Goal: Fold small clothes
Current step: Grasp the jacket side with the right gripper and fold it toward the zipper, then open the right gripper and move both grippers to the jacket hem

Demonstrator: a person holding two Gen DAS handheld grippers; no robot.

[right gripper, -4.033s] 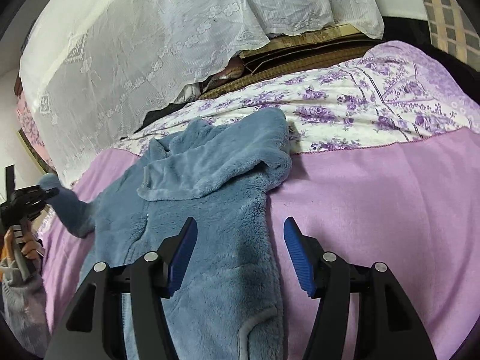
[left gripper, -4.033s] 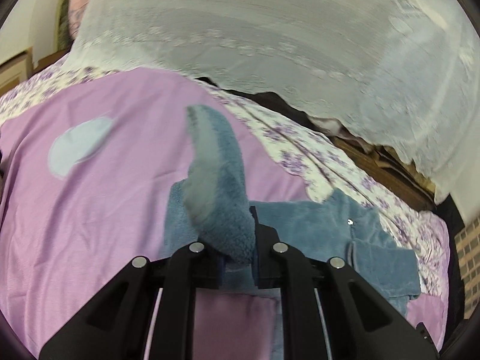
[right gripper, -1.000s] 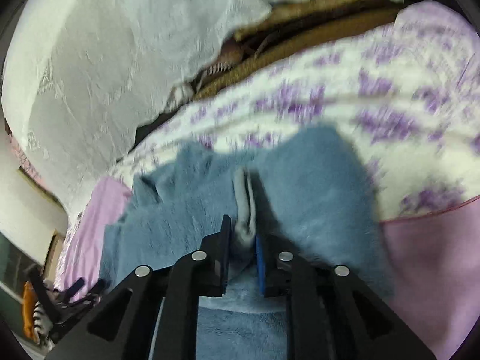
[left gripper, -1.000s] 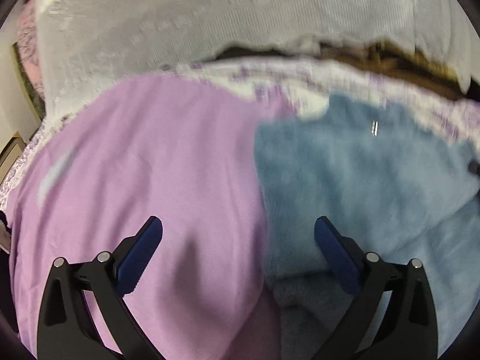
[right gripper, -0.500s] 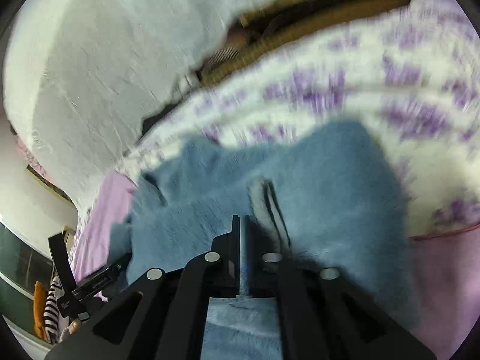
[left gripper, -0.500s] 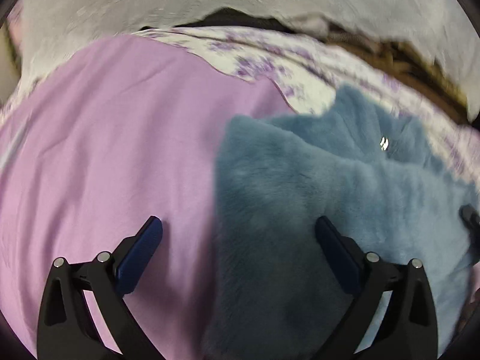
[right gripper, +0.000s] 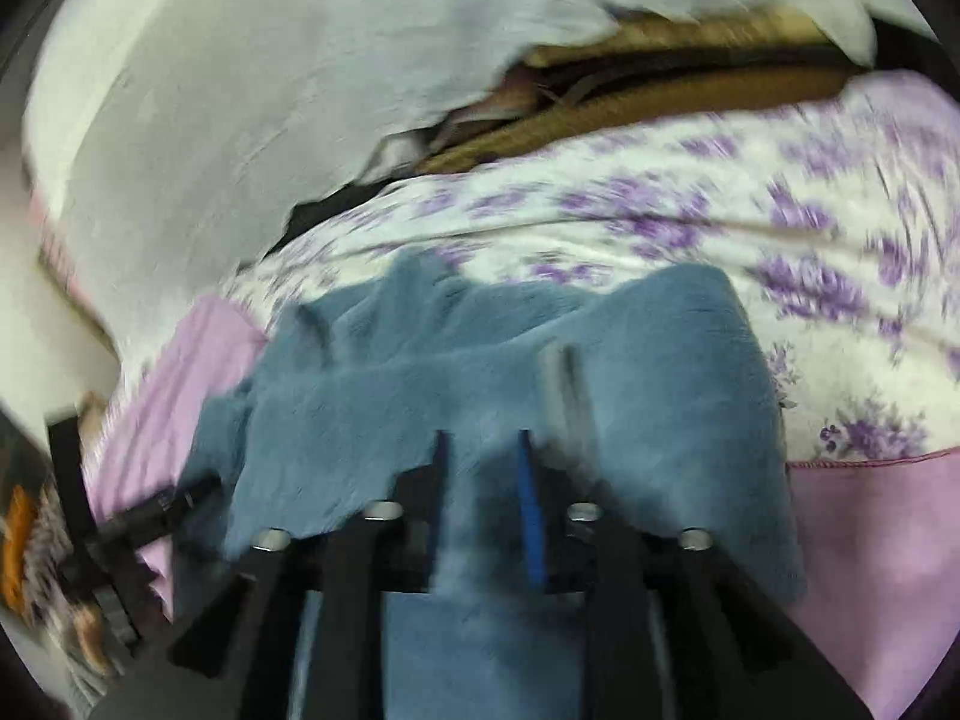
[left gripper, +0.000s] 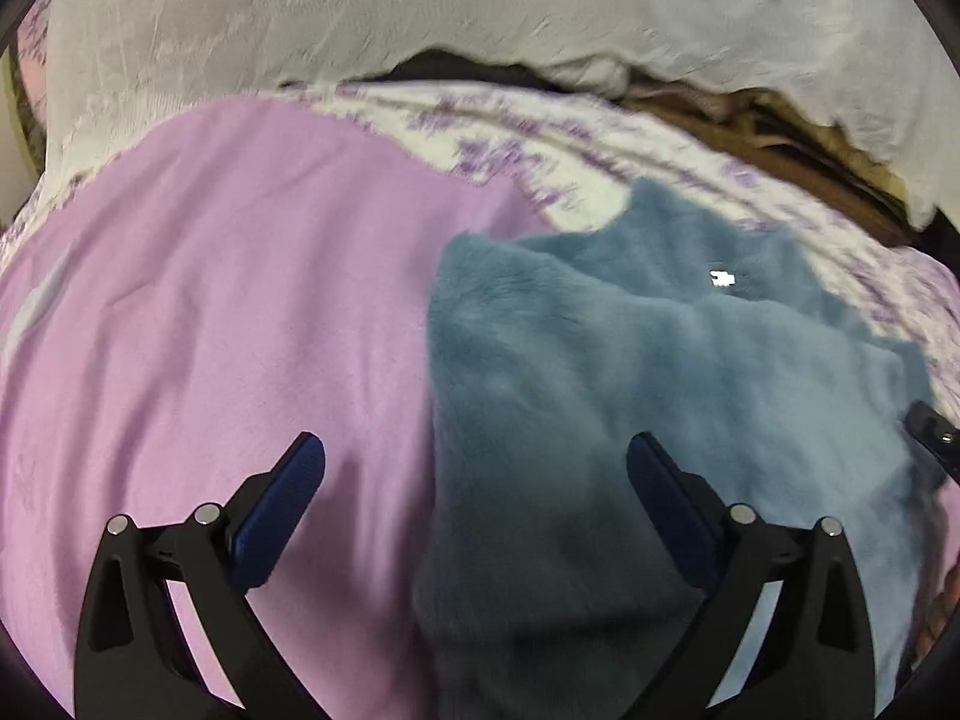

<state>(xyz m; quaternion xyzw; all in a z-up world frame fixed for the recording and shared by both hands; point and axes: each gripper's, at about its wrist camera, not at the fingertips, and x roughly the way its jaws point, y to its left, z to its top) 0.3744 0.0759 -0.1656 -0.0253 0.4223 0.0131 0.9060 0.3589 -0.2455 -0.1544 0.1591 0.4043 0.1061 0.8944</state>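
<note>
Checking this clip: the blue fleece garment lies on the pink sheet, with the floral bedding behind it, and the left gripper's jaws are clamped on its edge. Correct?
Not quite. The left gripper is not clamped on anything: the left wrist view shows its jaws spread wide above the blue fleece garment, with the garment's edge beneath the gap. The rest holds: the garment lies on the pink sheet with the floral bedding behind it.

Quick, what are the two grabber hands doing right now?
Left gripper: open wide, holding nothing, above the blue fleece garment.
Right gripper: fingers have just been opening, slightly apart, no longer pinching the garment.
</note>
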